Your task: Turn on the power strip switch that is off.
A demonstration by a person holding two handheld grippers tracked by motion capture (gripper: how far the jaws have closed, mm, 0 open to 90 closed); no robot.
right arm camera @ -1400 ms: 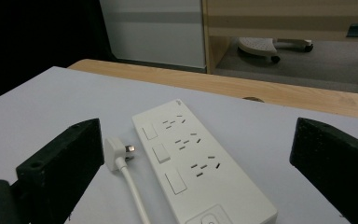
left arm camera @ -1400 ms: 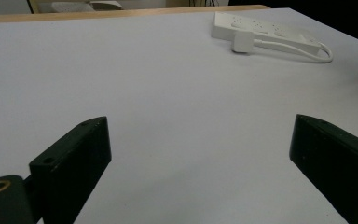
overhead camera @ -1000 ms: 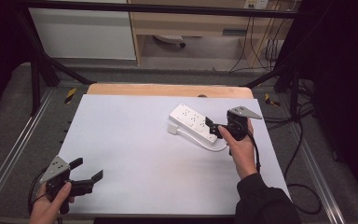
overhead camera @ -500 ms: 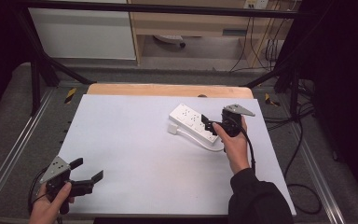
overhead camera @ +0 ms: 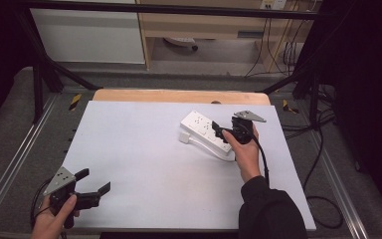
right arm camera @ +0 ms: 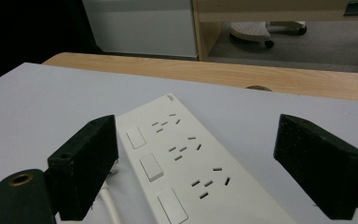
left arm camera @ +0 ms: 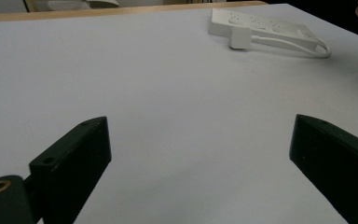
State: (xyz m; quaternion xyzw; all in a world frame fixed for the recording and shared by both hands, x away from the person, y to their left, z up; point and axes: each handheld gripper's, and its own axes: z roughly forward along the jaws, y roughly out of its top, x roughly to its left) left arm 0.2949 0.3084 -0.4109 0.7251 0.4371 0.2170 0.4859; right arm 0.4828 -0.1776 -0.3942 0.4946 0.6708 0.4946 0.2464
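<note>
A white power strip (overhead camera: 202, 130) with three switches lies slantwise on the white mat, right of centre; its white cable (overhead camera: 214, 151) loops along its near side to a plug (left arm camera: 240, 39). My right gripper (overhead camera: 218, 130) hovers low over the strip's right end. In the right gripper view the strip (right arm camera: 186, 168) runs between the two black jaws, which stand apart from its sides; the jaws have just been closing a little and remain open (right arm camera: 200, 149). My left gripper (overhead camera: 95, 182) rests open near the mat's front left corner, nothing between its jaws (left arm camera: 200, 154). The strip (left arm camera: 261, 28) lies far ahead of it.
The white mat (overhead camera: 144, 159) covers a wooden table whose bare far edge (overhead camera: 179, 95) shows behind. Metal frame rails (overhead camera: 10, 169) run along both sides. Black cables (overhead camera: 323, 164) trail on the floor at the right. A chair base (right arm camera: 265, 29) stands beyond the table.
The right hand has slid a little left and down over the strip's right end. The left hand and the strip have stayed put.
</note>
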